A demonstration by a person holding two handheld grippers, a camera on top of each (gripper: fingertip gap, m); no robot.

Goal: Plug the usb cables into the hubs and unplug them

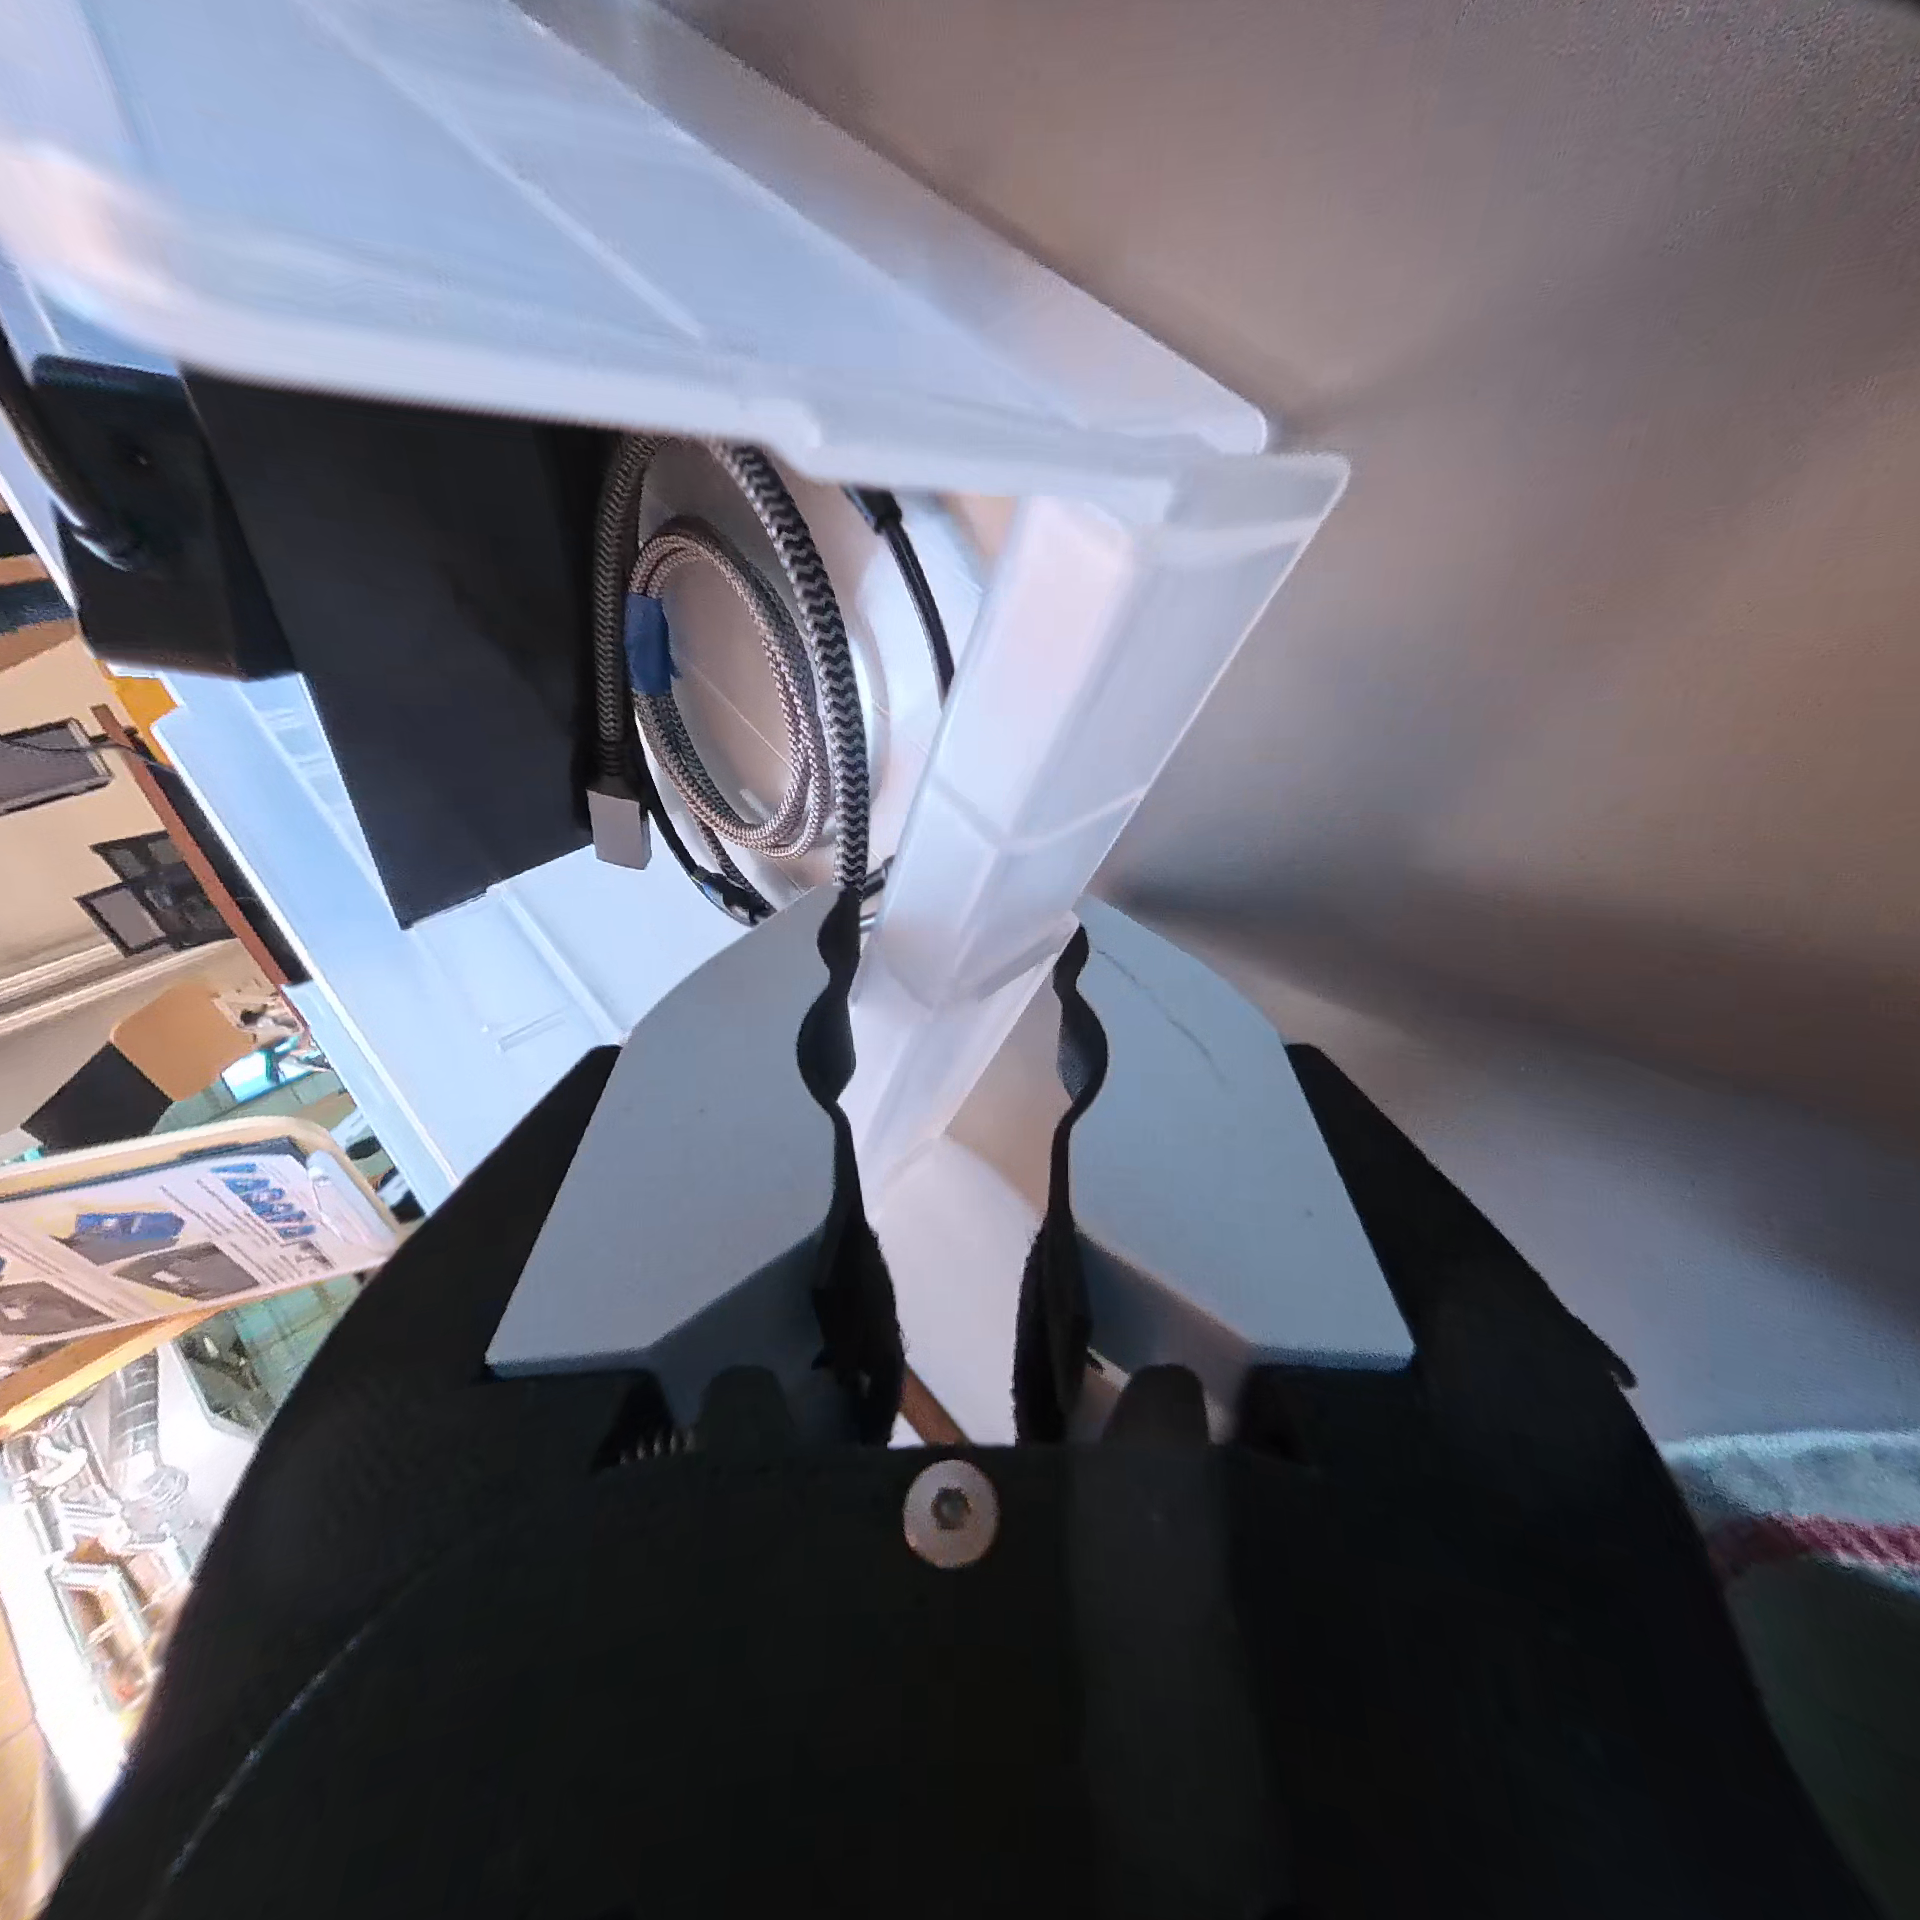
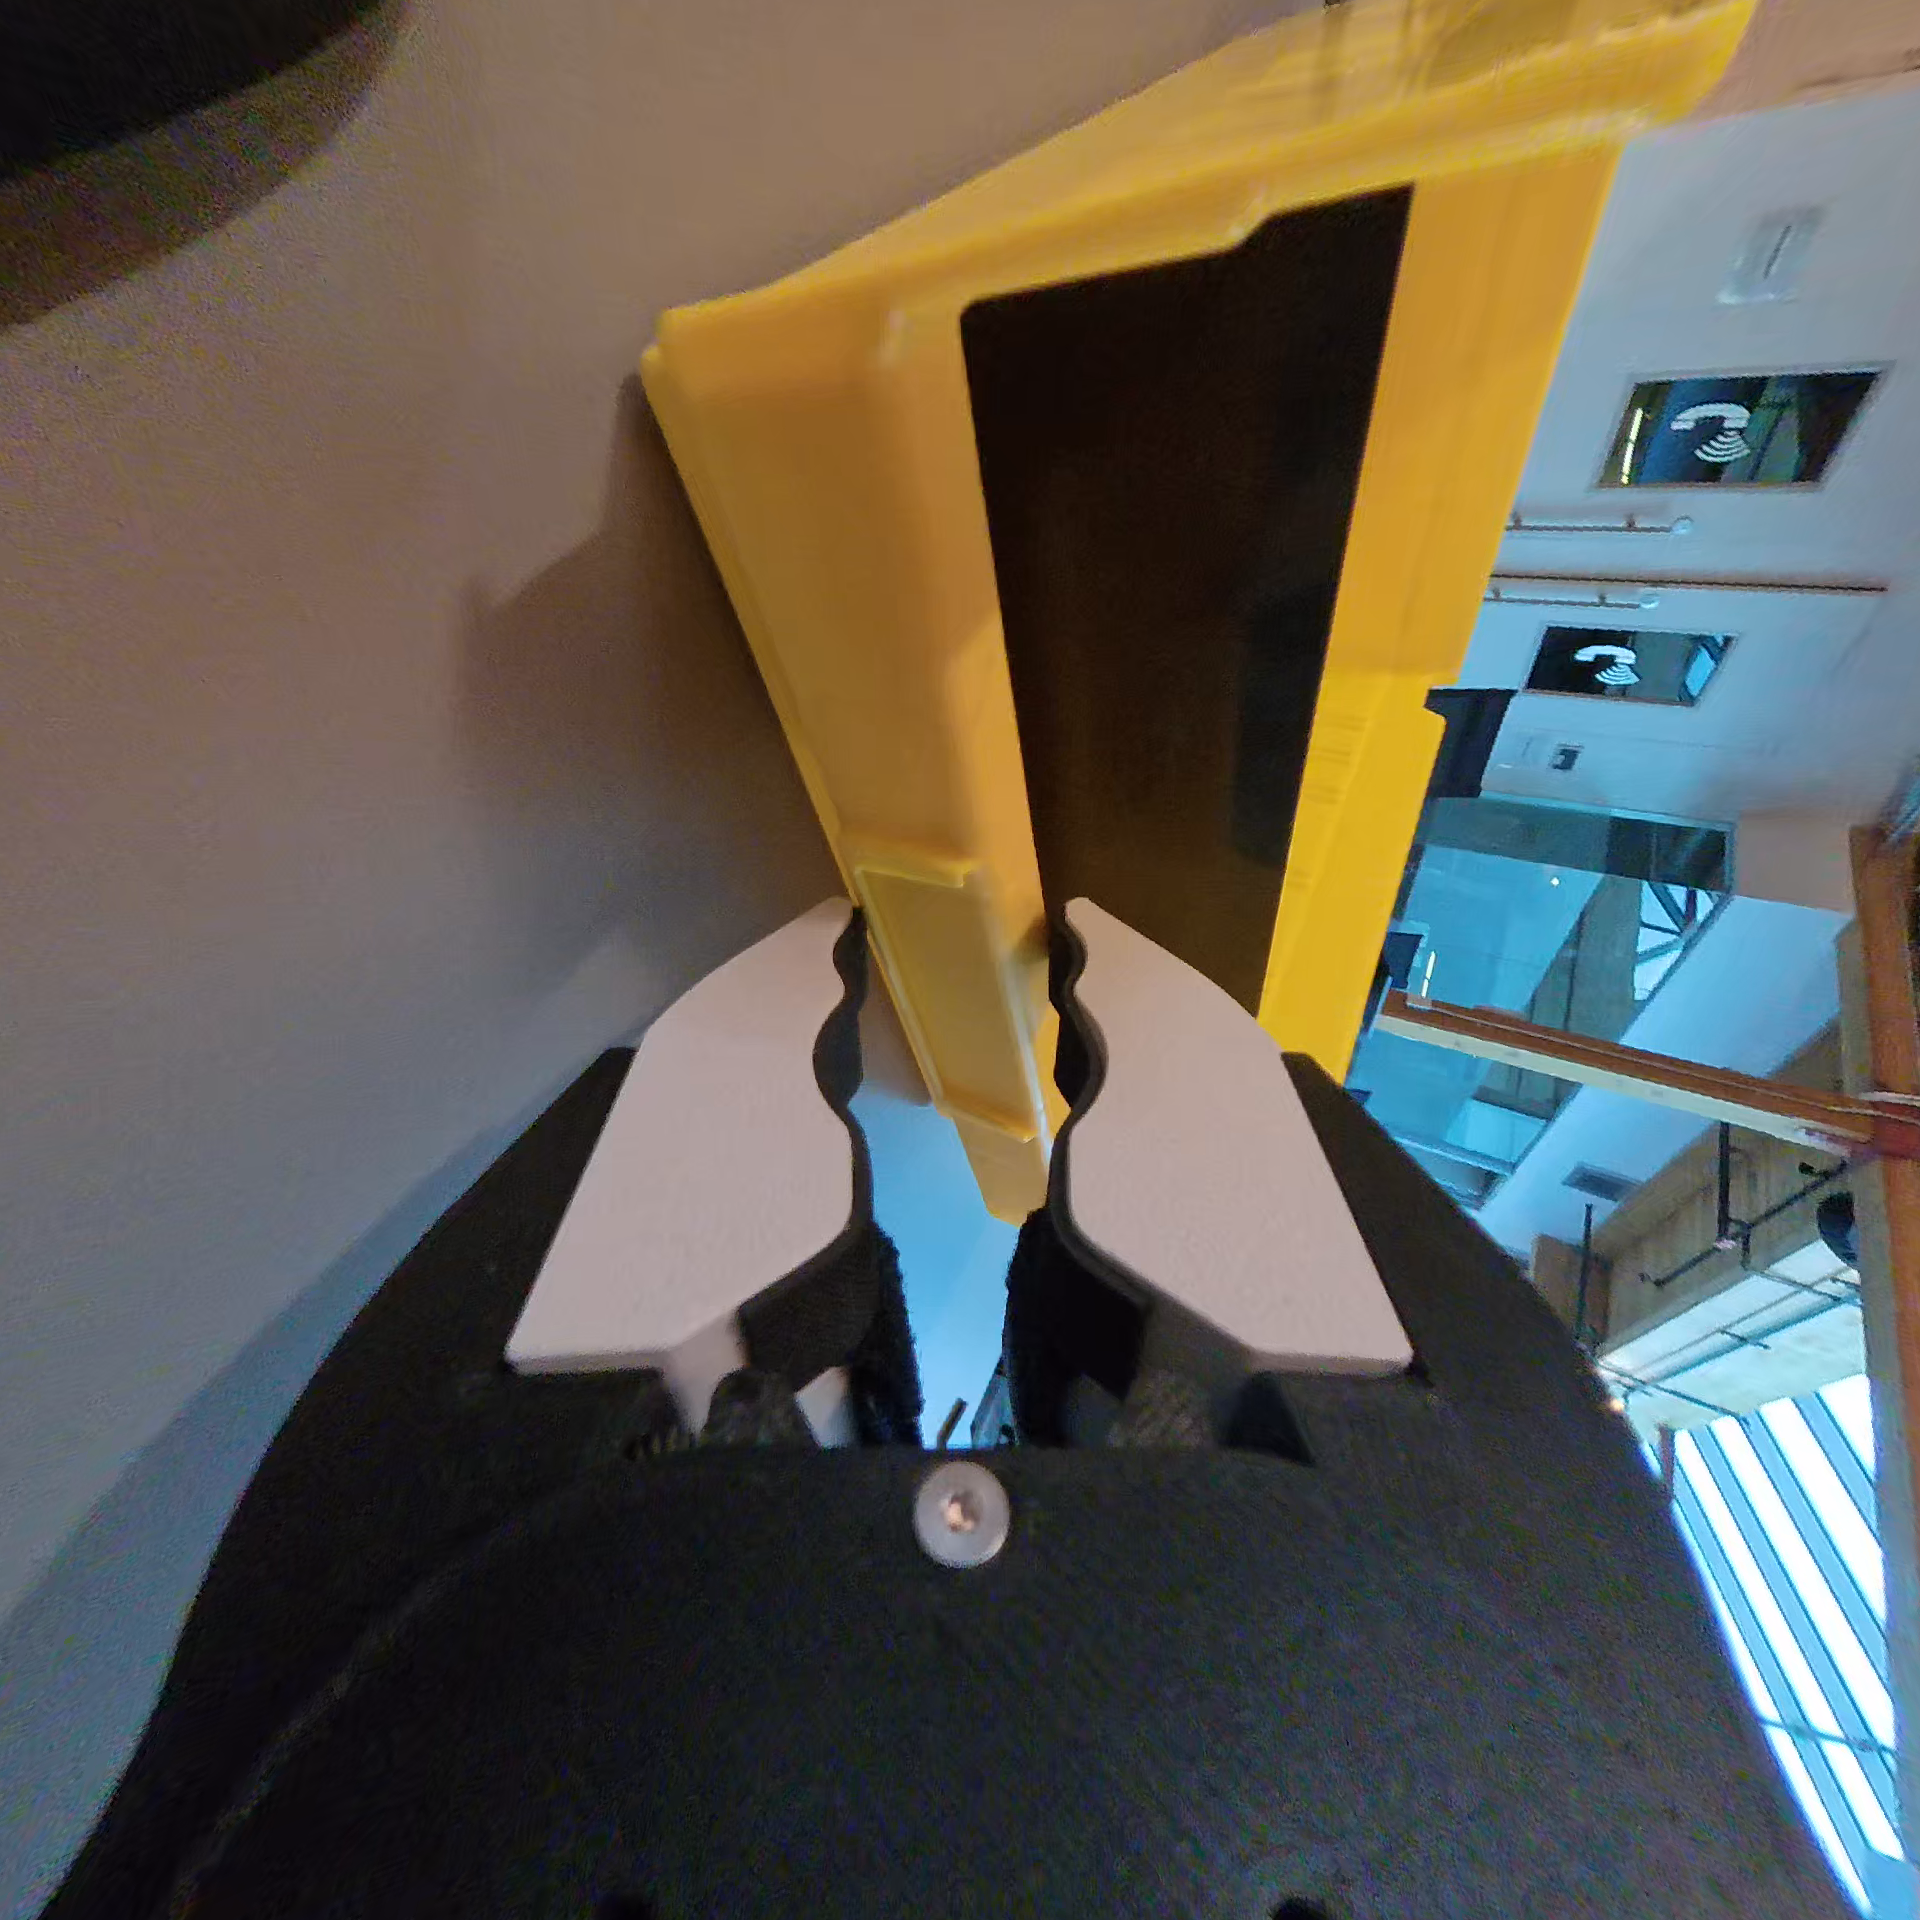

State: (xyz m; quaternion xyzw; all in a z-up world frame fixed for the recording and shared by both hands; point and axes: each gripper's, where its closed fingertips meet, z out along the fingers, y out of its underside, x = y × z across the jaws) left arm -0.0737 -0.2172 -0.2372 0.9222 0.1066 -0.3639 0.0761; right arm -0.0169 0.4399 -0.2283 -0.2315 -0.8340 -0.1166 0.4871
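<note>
In the left wrist view a translucent white bin [image 1: 1091, 675] holds coiled braided USB cables [image 1: 821, 623]. One grey coil is bound with blue tape [image 1: 646, 644], and a metal plug [image 1: 621, 826] shows beside a black box [image 1: 416, 623]. My left gripper [image 1: 961, 925] is closed on the bin's near wall, one finger inside and one outside. In the right wrist view my right gripper [image 2: 956, 914] is closed on the rim of a yellow bin [image 2: 831, 571] with a dark inside [image 2: 1174, 571]. No hub ports are visible.
Both bins sit against a beige tabletop [image 1: 1558, 520], which also shows in the right wrist view [image 2: 312, 623]. A printed leaflet [image 1: 156, 1236] lies off to the left. A dark round object [image 2: 156, 62] sits at the far corner. Room interior shows behind. The gap from one gripper's tips to the other's is roughly 65 centimeters.
</note>
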